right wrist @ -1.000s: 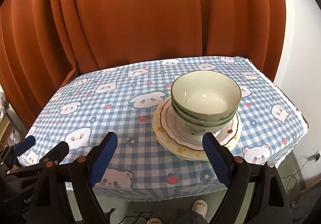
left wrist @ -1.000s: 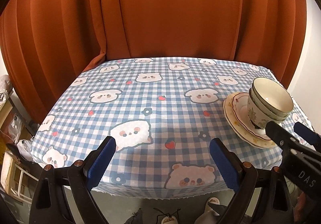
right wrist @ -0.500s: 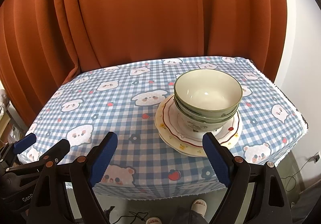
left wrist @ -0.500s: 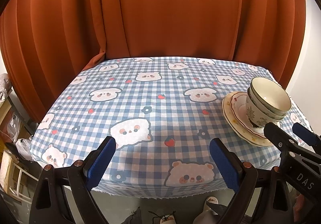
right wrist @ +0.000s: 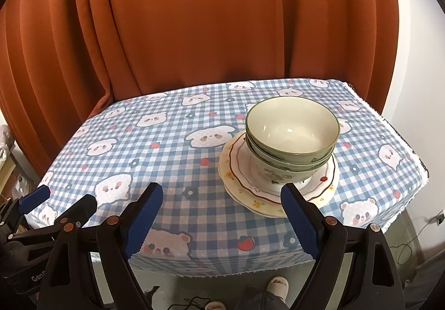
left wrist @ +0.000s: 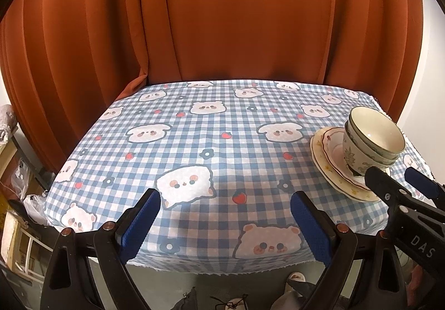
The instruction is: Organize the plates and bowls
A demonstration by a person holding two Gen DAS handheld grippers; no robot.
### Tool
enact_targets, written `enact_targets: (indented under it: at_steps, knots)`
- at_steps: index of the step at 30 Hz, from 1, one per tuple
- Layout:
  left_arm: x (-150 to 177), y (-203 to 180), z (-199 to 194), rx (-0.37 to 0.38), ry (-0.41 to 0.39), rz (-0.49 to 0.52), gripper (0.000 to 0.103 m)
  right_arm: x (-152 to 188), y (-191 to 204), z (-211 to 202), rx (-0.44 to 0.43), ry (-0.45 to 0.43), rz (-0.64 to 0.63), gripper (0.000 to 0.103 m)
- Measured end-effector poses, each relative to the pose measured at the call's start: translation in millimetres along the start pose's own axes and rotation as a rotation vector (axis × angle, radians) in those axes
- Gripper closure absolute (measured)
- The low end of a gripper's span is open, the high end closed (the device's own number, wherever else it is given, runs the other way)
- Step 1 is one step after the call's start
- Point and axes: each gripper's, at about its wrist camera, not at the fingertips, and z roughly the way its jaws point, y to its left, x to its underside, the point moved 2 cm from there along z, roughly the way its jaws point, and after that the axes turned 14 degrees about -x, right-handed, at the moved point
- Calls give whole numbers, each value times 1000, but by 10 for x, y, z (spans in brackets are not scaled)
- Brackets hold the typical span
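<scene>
Hovering over the near edge of the tabletop (right wrist: 167, 165), the right gripper (right wrist: 219, 215) has its blue-padded jaws spread wide with nothing between them; its right fingertip sits just in front of the plates (right wrist: 242, 171) without touching. The left gripper (left wrist: 225, 215) is spread just as wide over bare checked cloth, holding nothing.

From the right wrist view the dishes form one pile at about 1 o'clock from the gripper, on the right half of the tabletop. Nested bowls (right wrist: 292, 129), pale green with a dark rim and cream inside, stand upright with their mouths facing straight up. Under them lie stacked plates: a white one with a red scalloped line on top, a cream one with small yellow flowers beneath. The pile's axis runs vertical and looks level.

In the left wrist view the same pile sits at 3 o'clock near the right edge, partly behind the right gripper.

An orange curtain (left wrist: 222, 18) hangs behind the tabletop.
</scene>
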Motion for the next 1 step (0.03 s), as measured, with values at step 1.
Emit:
enact_targets:
  at_steps: [1]
  knots:
    - [-4,6,1,-1,-2,3,7,-3,3,10,0,0,1,14]
